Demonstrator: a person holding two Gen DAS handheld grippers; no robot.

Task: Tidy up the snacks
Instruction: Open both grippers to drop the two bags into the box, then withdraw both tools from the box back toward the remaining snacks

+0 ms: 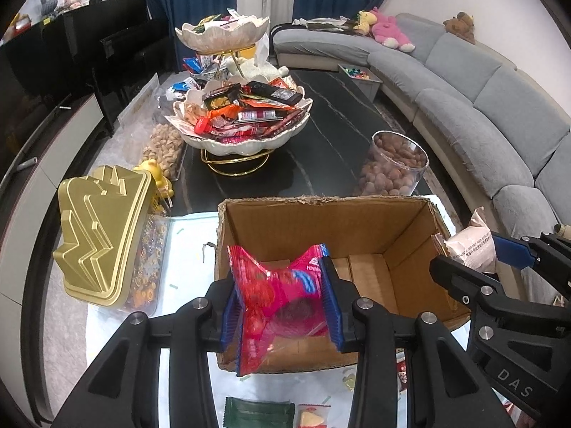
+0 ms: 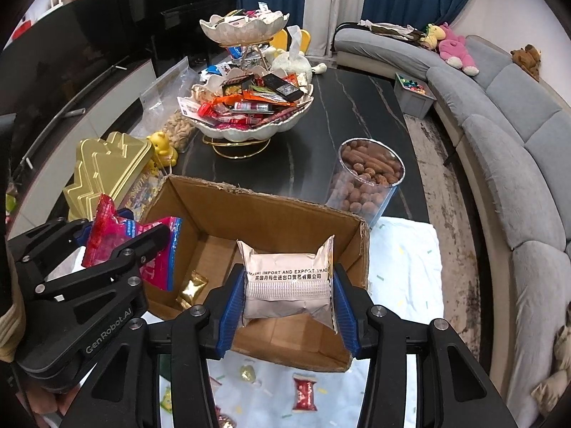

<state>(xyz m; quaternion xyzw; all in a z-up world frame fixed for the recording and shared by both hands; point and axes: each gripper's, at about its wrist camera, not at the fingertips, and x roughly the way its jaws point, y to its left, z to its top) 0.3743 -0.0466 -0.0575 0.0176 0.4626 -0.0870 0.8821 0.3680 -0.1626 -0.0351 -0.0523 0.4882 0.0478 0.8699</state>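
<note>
An open cardboard box (image 1: 321,221) (image 2: 249,210) stands on a white cloth just ahead of both grippers. My left gripper (image 1: 280,285) (image 2: 121,232) is shut on a red snack packet (image 1: 278,303) (image 2: 107,228) and holds it over the box's near left part. My right gripper (image 2: 287,285) (image 1: 471,253) is shut on a beige printed packet (image 2: 285,260) (image 1: 471,246), its blue pads against both sides, over the box's near right part. A small gold packet (image 2: 192,287) lies on the box floor.
A gold tin (image 1: 103,228) stands left of the box. Beyond it are a two-tier shell dish of snacks (image 1: 242,121) and a clear tub of brown nuts (image 1: 396,167). Loose packets lie on the cloth near me, a green one (image 1: 257,413) and a red one (image 2: 305,392). A grey sofa curves along the right.
</note>
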